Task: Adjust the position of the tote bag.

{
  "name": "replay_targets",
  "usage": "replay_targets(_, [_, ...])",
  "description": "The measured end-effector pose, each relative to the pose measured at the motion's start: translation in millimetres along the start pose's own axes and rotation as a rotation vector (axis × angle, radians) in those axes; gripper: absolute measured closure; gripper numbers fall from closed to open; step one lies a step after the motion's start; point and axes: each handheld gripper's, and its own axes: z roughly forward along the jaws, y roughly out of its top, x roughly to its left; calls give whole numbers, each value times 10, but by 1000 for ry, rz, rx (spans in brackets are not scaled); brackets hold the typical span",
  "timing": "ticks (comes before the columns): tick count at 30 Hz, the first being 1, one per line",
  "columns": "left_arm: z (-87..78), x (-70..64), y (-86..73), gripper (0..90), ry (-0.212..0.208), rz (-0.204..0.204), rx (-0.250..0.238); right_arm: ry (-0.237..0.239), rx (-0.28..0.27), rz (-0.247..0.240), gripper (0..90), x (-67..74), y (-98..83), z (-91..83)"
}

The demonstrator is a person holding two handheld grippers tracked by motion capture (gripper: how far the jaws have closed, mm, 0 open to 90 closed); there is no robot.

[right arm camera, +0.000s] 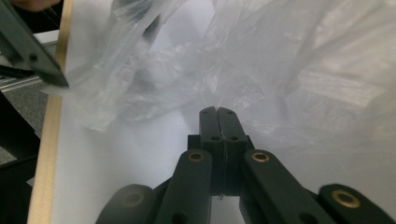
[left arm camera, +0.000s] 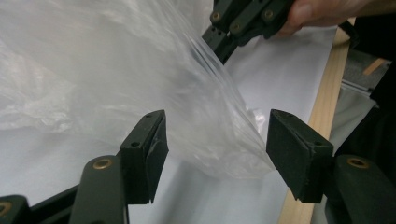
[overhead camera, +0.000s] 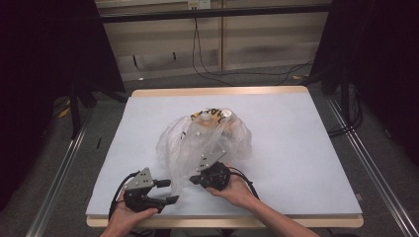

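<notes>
High view: the bag (overhead camera: 205, 138) lies mid-table, the right gripper (overhead camera: 196, 179) pinching its near edge. Left gripper view: the left gripper (left arm camera: 217, 147) is open, film between the jaws, unpressed. Right gripper view: jaws closed on film; tugging could tear it.

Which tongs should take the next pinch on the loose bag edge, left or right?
Left. The left tongs stand open with the plastic bag edge lying between the jaws, not pressed. The right tongs are shut on the bag's film, probably best left holding it taut.
</notes>
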Motion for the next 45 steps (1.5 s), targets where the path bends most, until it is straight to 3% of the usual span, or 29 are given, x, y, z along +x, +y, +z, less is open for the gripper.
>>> replay_targets(3, [52, -29, 22, 341, -8, 16, 7, 1, -15, 6, 900, 8, 16, -23])
replay_targets(8, [164, -5, 79, 400, -2, 41, 39, 8, -25, 9, 900, 17, 35, -39])
replay_targets(12, [176, -4, 88, 714, -28, 50, 42, 9, -36, 11, 900, 10, 55, -74])
replay_targets(13, [165, 3, 88, 714, -36, 59, 50, 11, -42, 16, 900, 6, 59, -85])
replay_targets(14, [162, 3, 82, 855, -40, 49, 35, 11, -50, 13, 900, -5, 66, -108])
replay_targets(18, [99, 35, 83, 892, -29, 41, 22, 12, -56, 9, 900, -5, 72, -139])
replay_targets(22, [5, 62, 74, 897, -22, 24, -26, 24, -73, 15, 900, 4, 76, -206])
replay_targets(30, [-143, 115, 63, 899, -9, 2, -98, 21, -83, -16, 900, 82, -10, -454])
replay_targets(36, [-204, 113, 113, 899, 0, 2, -141, 18, -143, -23, 900, 92, 41, -634])
replay_targets(45, [-332, 115, 204, 899, 6, -11, -219, -31, -215, -30, 900, 53, 148, -881])
